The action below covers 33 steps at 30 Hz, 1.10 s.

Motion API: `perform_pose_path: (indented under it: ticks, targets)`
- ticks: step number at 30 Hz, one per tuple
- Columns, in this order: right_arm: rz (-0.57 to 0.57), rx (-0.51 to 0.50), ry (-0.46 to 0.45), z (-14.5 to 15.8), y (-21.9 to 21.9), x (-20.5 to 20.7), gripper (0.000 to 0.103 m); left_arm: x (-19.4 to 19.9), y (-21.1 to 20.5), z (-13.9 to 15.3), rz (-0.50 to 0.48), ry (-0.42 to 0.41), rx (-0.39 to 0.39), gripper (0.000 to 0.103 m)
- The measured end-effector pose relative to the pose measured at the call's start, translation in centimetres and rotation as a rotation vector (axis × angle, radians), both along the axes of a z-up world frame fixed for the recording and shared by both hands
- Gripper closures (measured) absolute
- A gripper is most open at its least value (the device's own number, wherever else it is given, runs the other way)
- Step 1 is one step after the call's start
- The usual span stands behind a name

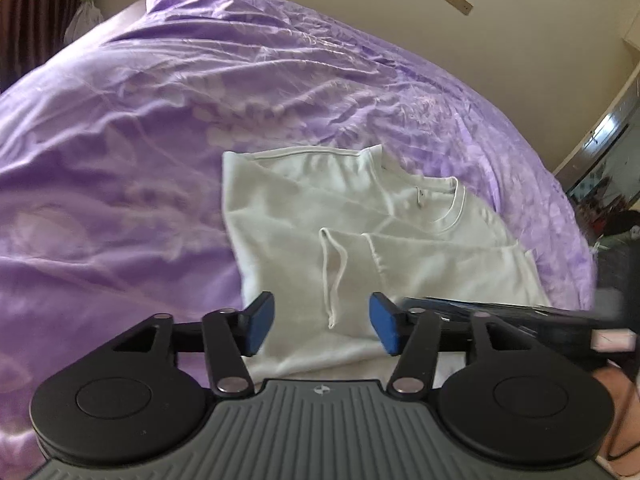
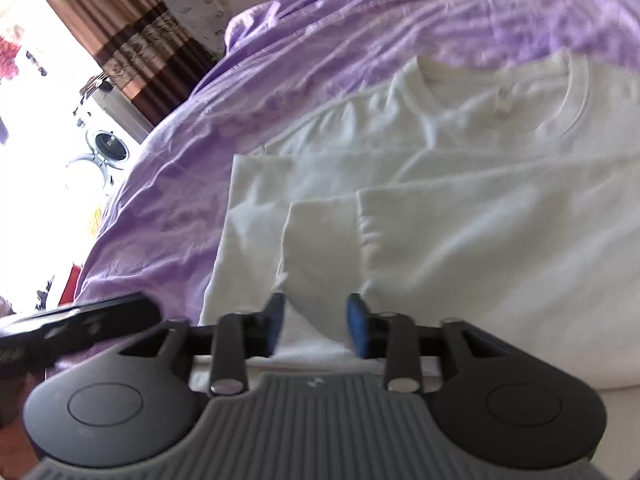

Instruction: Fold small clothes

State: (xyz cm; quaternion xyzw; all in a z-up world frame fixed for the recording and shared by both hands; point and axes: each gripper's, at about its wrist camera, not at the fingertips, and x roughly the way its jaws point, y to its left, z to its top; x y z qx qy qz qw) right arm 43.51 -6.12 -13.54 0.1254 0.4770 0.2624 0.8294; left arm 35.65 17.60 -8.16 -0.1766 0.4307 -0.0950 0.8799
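Fingers of the left gripper (image 1: 322, 322) stand spread above the white T-shirt (image 1: 400, 240), gripping nothing; the right gripper (image 2: 316, 324) likewise gapes partway over folded sleeves (image 2: 320, 240).

No legible text or labels.

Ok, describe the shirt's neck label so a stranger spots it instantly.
Start at the purple bedspread, then the white T-shirt lying on it. Inside its ribbed round collar hangs the neck label, the shirt's only small upright tab.
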Motion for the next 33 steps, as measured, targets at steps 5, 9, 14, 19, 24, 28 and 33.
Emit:
perform_pose_path:
  ticks: [5,9,14,19,24,28,33]
  targets:
    - [-0.037,-0.14,-0.095,3.2,-6.8,-0.3,0.064,3.1,-1.2,-2.4,0.018,0.051,-0.056,0.032]
    - [-0.181,-0.21,-0.095,3.8,-15.4,-0.3,0.063,5.1,-2.1,-4.9,0.048,0.073,-0.069,0.032]
    - [-0.317,-0.286,-0.07,3.5,-25.3,-2.3,0.052,5.3,-3.9,-5.1,0.064,0.032,-0.021,0.094]
    - [-0.321,-0.366,-0.044,1.7,-30.3,-4.6,0.046,4.3,-6.0,-0.6,0.012,-0.088,0.01,0.101]
    - [-0.206,-0.454,-0.09,-0.4,-29.0,-5.2,0.045,4.1,-8.9,6.5,-0.058,-0.192,0.021,0.101]
    - [-0.066,-0.61,-0.195,-1.7,-26.5,-4.8,0.049,3.6,-11.5,12.3,-0.114,-0.285,0.038,0.101]
    - [-0.006,-0.687,-0.214,-2.2,-26.0,-3.5,0.088,2.4,-11.0,16.3,-0.086,-0.374,0.092,0.102]
